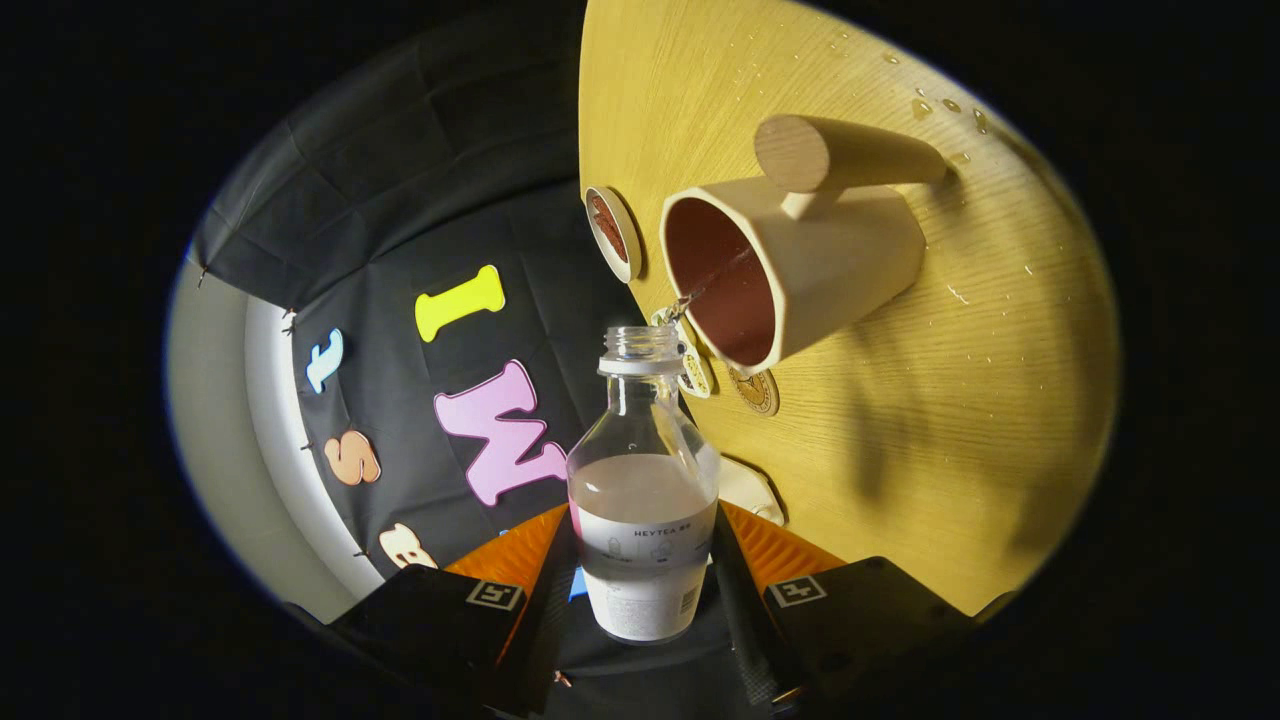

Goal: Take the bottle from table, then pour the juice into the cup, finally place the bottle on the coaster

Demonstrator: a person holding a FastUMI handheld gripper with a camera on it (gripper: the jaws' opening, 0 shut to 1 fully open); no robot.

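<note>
My gripper (pixel 642 545) is shut on the lower part of a clear bottle (pixel 643 450), one finger on each side of its white label. The bottle has no cap and holds pale milky juice up to about half its height. It is tipped against the wooden table (pixel 950 400), with its mouth at the rim of a cream cup (pixel 800 265) that has a red-brown inside and a thick round wooden handle. A thin stream (pixel 712 283) runs from the bottle's mouth into the cup. A round coaster (pixel 612 232) with a white rim lies beyond the cup, near the table's edge.
Two small round patterned discs (pixel 757 390) lie on the table by the bottle's neck, and a white flat piece (pixel 752 490) lies close to my right finger. Drops of liquid (pixel 940 105) dot the table past the cup's handle. The booth's black cloth wall (pixel 400 200) hangs behind the table's edge.
</note>
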